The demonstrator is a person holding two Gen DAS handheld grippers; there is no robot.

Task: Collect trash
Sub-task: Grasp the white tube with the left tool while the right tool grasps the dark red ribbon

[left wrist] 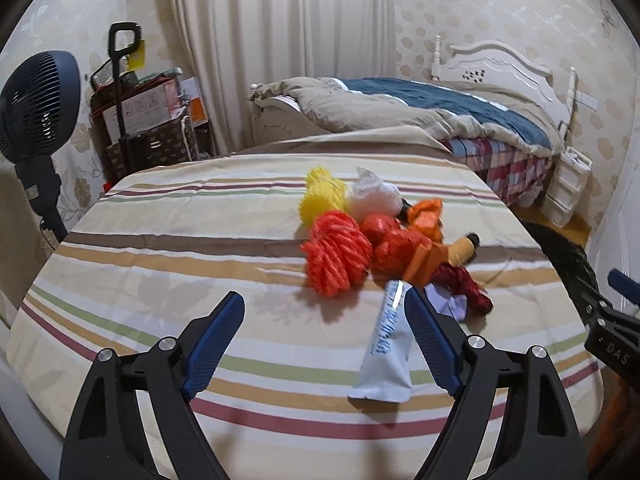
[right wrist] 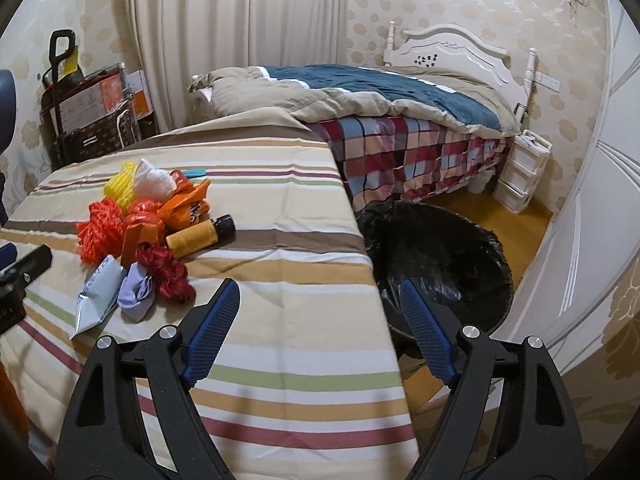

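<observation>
lying flat on the striped cloth [left wrist: 160,248], the pale tube [left wrist: 386,348] runs lengthwise away from the left gripper [left wrist: 324,304], crimped end nearest, far end against the trash pile [left wrist: 360,240]. its jaws stand apart, the tube untouched just inside the right finger. the right gripper [right wrist: 320,296], jaws apart and empty, straddles the cloth's edge above the black-lined bin [right wrist: 440,256].

A home bedroom: a made bed [right wrist: 400,120] with white headboard [right wrist: 452,56] upper right, curtains [right wrist: 240,40] behind, floral wallpaper [right wrist: 480,4].
</observation>
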